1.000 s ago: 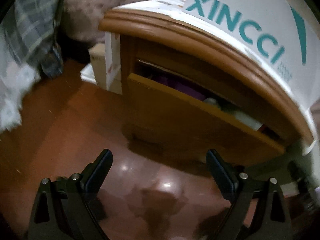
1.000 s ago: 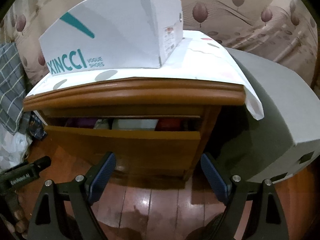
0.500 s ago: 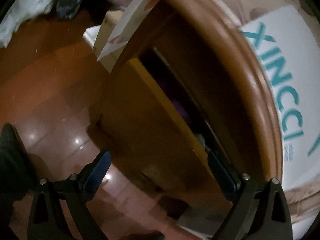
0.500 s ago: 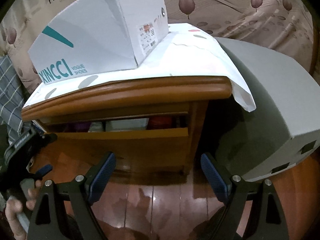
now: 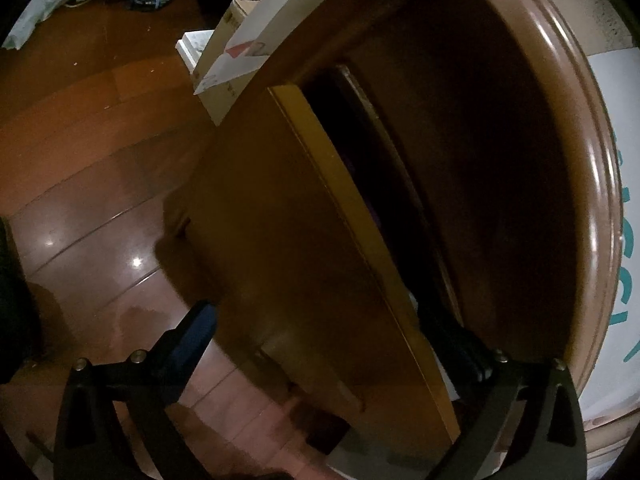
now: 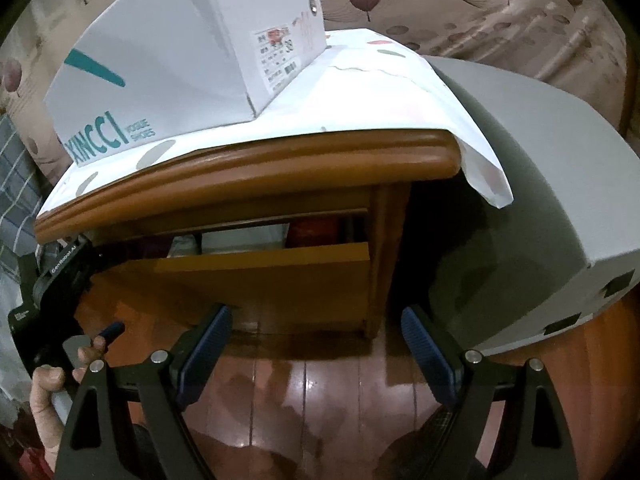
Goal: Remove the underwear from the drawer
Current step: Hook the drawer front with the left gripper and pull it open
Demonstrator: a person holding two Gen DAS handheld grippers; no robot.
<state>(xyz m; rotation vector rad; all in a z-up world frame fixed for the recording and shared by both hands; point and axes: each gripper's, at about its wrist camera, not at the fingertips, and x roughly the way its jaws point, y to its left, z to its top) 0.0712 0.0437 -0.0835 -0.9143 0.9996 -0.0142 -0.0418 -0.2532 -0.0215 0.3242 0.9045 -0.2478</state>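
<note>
The wooden nightstand's drawer (image 6: 264,276) stands slightly pulled out. In the gap above its front lie folded clothes: a pale piece (image 6: 244,236), something red (image 6: 312,228) and something purple (image 6: 156,246). My left gripper (image 5: 318,324) is rolled sideways at the drawer's left end, and its jaws are opening. One finger (image 5: 196,328) is outside the drawer front (image 5: 288,240); the other is in the dark gap behind it. The pads do not press on the front. A hand holds that gripper (image 6: 52,292) in the right wrist view. My right gripper (image 6: 316,344) hangs open over the floor, holding nothing.
A white XINCCI shoe box (image 6: 180,60) sits on a white paper cover (image 6: 360,92) on the nightstand top. A large grey box (image 6: 520,184) stands close on the right. White boxes (image 5: 224,60) lean on the nightstand's left side. The wooden floor (image 6: 320,392) is glossy.
My left gripper has rolled sideways and sunk to the drawer's left end, where it now straddles the front's top edge with wider jaws. The right gripper has shifted slightly.
</note>
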